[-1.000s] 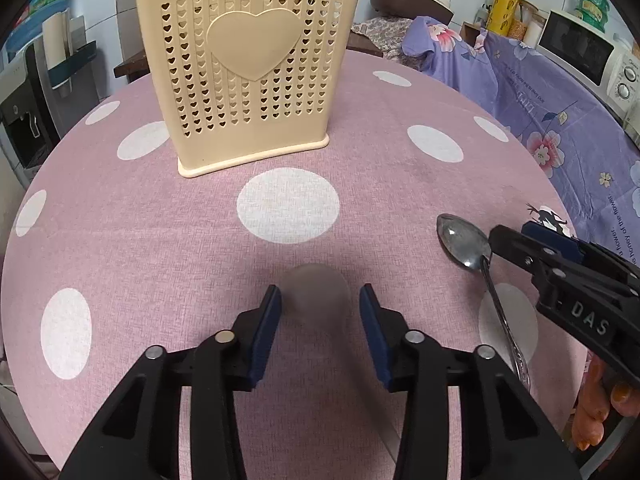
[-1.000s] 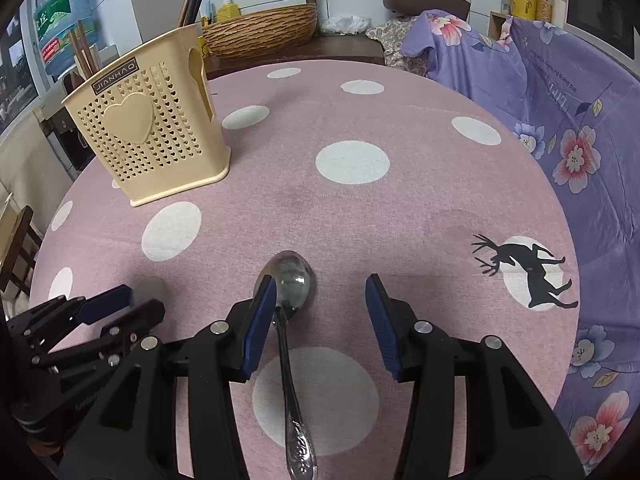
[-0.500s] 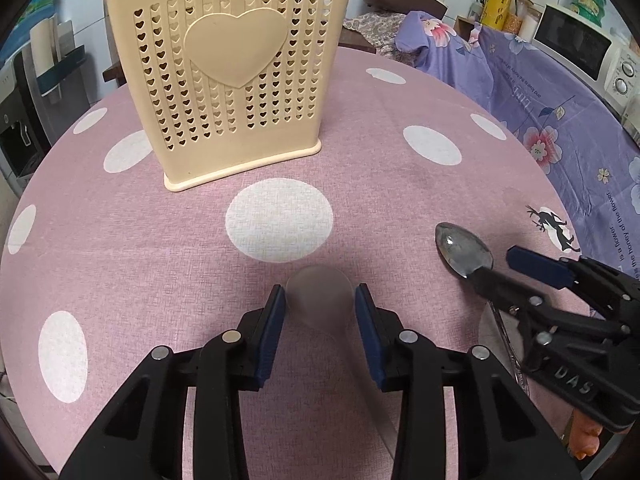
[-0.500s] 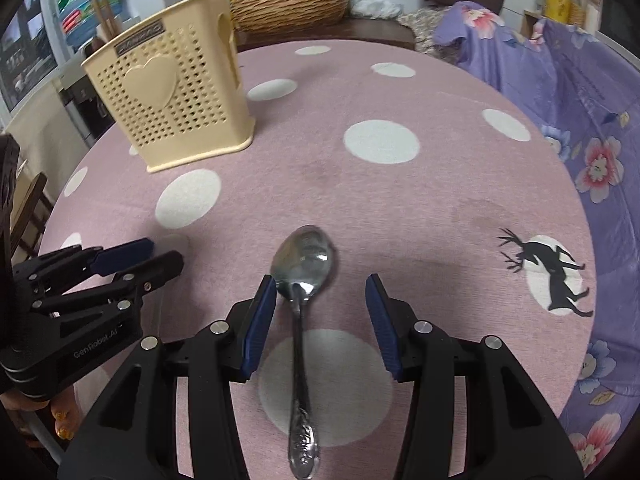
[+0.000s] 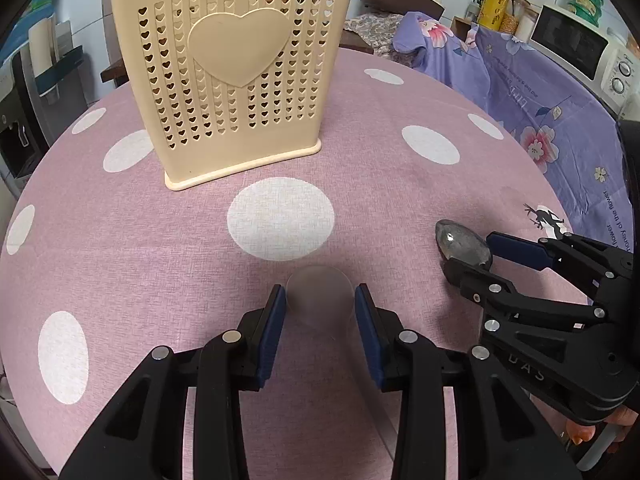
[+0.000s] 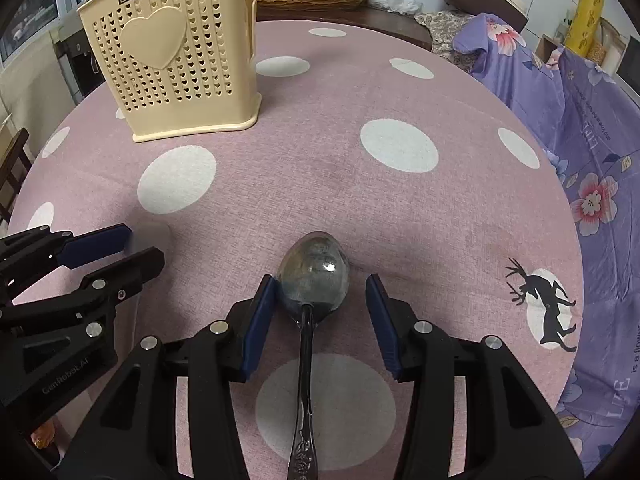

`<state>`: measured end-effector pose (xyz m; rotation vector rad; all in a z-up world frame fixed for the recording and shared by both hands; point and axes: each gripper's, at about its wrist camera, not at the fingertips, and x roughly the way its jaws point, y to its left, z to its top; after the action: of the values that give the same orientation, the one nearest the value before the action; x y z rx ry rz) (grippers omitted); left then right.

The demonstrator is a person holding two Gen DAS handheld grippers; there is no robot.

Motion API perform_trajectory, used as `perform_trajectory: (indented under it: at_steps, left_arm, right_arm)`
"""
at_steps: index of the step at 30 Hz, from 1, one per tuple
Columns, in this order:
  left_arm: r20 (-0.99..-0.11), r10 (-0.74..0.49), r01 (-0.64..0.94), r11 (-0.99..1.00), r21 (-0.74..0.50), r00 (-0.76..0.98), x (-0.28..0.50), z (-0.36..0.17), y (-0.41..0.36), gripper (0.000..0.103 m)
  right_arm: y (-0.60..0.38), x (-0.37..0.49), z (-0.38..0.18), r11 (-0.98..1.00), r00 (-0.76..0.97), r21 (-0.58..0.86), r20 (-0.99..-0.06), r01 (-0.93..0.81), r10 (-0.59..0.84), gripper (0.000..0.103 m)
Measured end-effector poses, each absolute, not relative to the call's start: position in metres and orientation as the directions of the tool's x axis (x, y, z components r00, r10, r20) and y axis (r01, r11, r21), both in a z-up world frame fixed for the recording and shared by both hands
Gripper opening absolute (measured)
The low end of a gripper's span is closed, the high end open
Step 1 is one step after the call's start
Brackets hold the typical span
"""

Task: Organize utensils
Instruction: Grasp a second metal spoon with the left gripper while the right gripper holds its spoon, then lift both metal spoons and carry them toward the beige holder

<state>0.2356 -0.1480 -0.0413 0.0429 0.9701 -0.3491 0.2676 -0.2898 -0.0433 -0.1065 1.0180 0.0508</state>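
Right gripper straddling the spoon at its neck — handle running back under the wrist

In the right wrist view the right gripper [image 6: 320, 300] is standing released over the spoon [image 6: 310, 276], its jaws parted and not yet pressing; the bowl is lying at lower centre, close against the left-hand pad, while the handle is running straight down the frame between the jaws, so the long axis is lining up with the fingers rather than crossing them. The cutlery holder [image 6: 180, 64] is waiting at the upper left on the dotted tablecloth [image 6: 400, 92]. The left gripper [image 5: 320, 312] is hovering unclenched and empty at lower centre of its own view — the spoon is lying well to its right, so the right hand is nearer.
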Motion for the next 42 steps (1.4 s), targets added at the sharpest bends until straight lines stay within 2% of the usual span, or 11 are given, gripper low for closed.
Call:
perform_trajectory:
  at_steps: [5, 9, 18, 23, 31, 32, 33, 37, 42]
  left_arm:
    - [-0.814, -0.27, 0.313, 0.943, -0.114, 0.515, 0.236, -0.041, -0.149, 0.036]
    - [-0.813, -0.267, 0.315, 0.943, -0.109, 0.517, 0.235, -0.041, -0.149, 0.036]
    - [-0.812, -0.263, 0.316, 0.943, -0.103, 0.521, 0.235, -0.041, -0.149, 0.036]
    - [-0.805, -0.277, 0.303, 0.944, -0.128, 0.524, 0.237, -0.04, -0.145, 0.036]
    - [-0.736, -0.315, 0.281, 0.944, -0.174, 0.6, 0.231, -0.011, -0.131, 0.036]
    - [-0.726, -0.319, 0.283, 0.943, -0.177, 0.609, 0.23, -0.006, -0.13, 0.035]
    - [-0.716, -0.323, 0.289, 0.941, -0.175, 0.619, 0.228, 0.0, -0.129, 0.015]
    - [-0.69, -0.33, 0.307, 0.938, -0.162, 0.644, 0.224, 0.013, -0.13, 0.013]
    - [-0.715, -0.32, 0.292, 0.942, -0.168, 0.621, 0.231, 0.005, -0.13, 0.013]
  right_arm:
    - [-0.293, 0.272, -0.043, 0.996, 0.508, -0.035, -0.861, -0.086, 0.014, 0.046]
    - [-0.288, 0.271, -0.043, 0.994, 0.509, -0.038, -0.86, -0.101, 0.019, 0.036]
    - [-0.292, 0.269, -0.043, 0.996, 0.521, -0.008, -0.853, -0.088, 0.039, 0.036]
    - [-0.301, 0.261, -0.031, 0.994, 0.574, 0.074, -0.811, -0.084, 0.109, 0.036]
    - [-0.313, 0.248, 0.009, 0.979, 0.663, 0.185, -0.723, -0.087, 0.195, 0.036]
    - [-0.314, 0.245, 0.013, 0.978, 0.671, 0.187, -0.714, -0.089, 0.198, 0.036]
    - [-0.314, 0.243, 0.018, 0.978, 0.679, 0.188, -0.706, -0.093, 0.201, 0.036]
    - [-0.313, 0.236, 0.03, 0.974, 0.694, 0.2, -0.686, -0.108, 0.218, 0.035]
    - [-0.315, 0.234, 0.028, 0.975, 0.693, 0.201, -0.69, -0.097, 0.211, 0.035]
